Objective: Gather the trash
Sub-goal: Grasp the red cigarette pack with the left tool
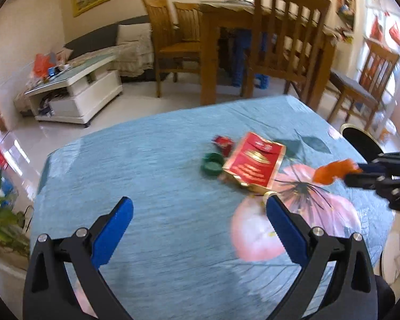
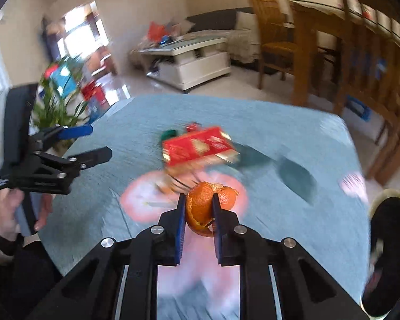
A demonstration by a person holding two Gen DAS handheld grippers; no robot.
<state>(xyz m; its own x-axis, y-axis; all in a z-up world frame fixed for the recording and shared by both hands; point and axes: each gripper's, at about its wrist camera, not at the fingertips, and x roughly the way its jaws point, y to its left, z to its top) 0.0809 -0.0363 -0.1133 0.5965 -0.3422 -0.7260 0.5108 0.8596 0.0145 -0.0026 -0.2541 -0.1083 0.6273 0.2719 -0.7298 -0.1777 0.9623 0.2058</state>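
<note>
My right gripper [image 2: 199, 198] is shut on an orange peel [image 2: 204, 204] and holds it above the table; it also shows in the left wrist view [image 1: 356, 172] with the peel [image 1: 332, 172]. My left gripper [image 1: 198, 205] is open and empty over the blue cloth, short of the trash; it shows in the right wrist view [image 2: 98, 141]. A red and gold packet [image 1: 254, 166] [image 2: 197, 148], a green bottle cap [image 1: 212, 164] [image 2: 169, 134] and a small red wrapper [image 1: 223, 144] [image 2: 193, 127] lie mid-table.
The table has a blue cloth with pink flowers [image 1: 146, 186]. A black round bin with a gold rim [image 1: 361, 141] [image 2: 386, 253] stands off its right edge. Wooden chairs and a dining table [image 1: 274, 40] stand behind, a white coffee table [image 1: 74, 90] at left.
</note>
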